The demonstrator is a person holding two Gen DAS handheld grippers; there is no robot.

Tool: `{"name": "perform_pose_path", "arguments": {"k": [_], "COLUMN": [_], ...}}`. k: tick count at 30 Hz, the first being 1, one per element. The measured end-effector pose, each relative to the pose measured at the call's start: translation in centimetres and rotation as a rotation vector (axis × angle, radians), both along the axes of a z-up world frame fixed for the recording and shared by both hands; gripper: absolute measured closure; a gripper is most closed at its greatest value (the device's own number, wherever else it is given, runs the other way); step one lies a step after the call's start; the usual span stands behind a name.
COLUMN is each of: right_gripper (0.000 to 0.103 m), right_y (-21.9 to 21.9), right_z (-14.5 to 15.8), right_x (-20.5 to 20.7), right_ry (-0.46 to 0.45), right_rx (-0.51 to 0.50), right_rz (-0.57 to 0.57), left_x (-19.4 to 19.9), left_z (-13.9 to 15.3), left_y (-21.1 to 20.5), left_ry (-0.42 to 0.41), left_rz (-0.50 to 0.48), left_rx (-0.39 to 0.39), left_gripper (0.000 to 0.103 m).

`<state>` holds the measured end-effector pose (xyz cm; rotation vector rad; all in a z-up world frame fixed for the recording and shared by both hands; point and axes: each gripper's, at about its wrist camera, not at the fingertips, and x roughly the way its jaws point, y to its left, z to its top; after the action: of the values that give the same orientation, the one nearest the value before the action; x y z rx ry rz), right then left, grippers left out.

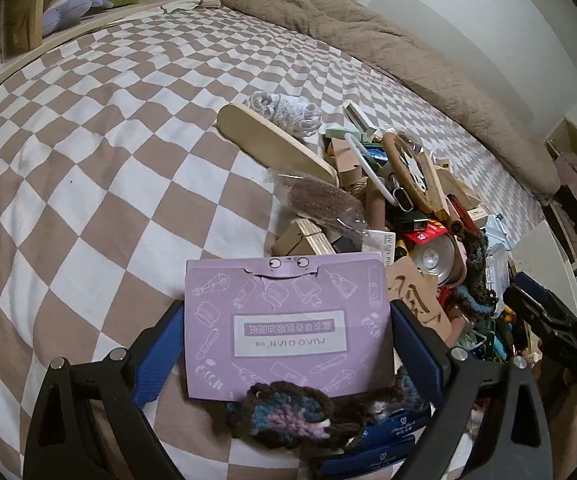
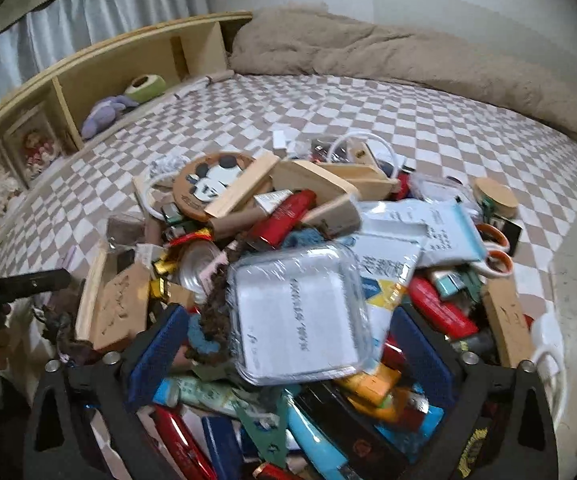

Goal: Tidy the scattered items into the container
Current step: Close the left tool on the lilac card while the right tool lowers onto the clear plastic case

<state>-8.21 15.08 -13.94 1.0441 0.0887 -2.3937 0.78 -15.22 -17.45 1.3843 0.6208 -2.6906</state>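
Lilac cardboard packet (image 1: 286,322), flat and rectangular, printed with white line drawings and a pale label reading upside down, sits squarely between the blue-padded fingers (image 1: 412,340) of the left gripper (image 1: 284,344), which press its two side edges, with a knitted brown, blue and pink yarn piece (image 1: 288,416) just below it over the brown-and-white checked bedsheet (image 1: 88,160). The right gripper (image 2: 288,344) hangs with jaws wide apart over the heaped pile of items (image 2: 288,240), a clear plastic clamshell box holding white paper (image 2: 296,316) lying between its pads without touching either.
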Motion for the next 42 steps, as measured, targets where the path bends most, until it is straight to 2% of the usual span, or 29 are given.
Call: {"name": "perform_pose_path", "arguments": {"k": [2,8,11,15,32,42], "right_gripper": [0.017,0.017,0.025,0.025,0.024,0.025], "right_y": [-0.3,-0.9,-0.3,0.5,-1.7,-1.0], "right_z": [0.2,-0.1,-0.7,-1.3,-2.1,-1.7], "right_x": [-0.1,-1.2,-1.7,-1.9,-0.6,-0.2], "right_ry": [0.007,0.014,-0.009,-0.027,0.048,0.030], "right_rx": [-0.026,0.004,0.012,-0.015,0.146,0.099], "right_rz": [0.007,0.001,0.012,0.027,0.031,-0.034], "left_x": [-0.1,-0.3,-0.3,-0.4,-0.6,-0.4], "left_z": [0.0,-0.2,-0.2,-0.3,-0.6,-0.1], "left_y": [0.0,-0.2,-0.3,-0.3,-0.1,-0.2], "left_ry": [0.001,-0.001,-0.004,-0.006,-0.014,0.013], "left_rz": [-0.005,-0.014,-0.013,-0.019,-0.023,-0.001], "left_rx": [0.004,0.020,0.027,0.029,0.019,0.016], "left_gripper": [0.006,0.006,0.006,0.006,0.006,0.006]}}
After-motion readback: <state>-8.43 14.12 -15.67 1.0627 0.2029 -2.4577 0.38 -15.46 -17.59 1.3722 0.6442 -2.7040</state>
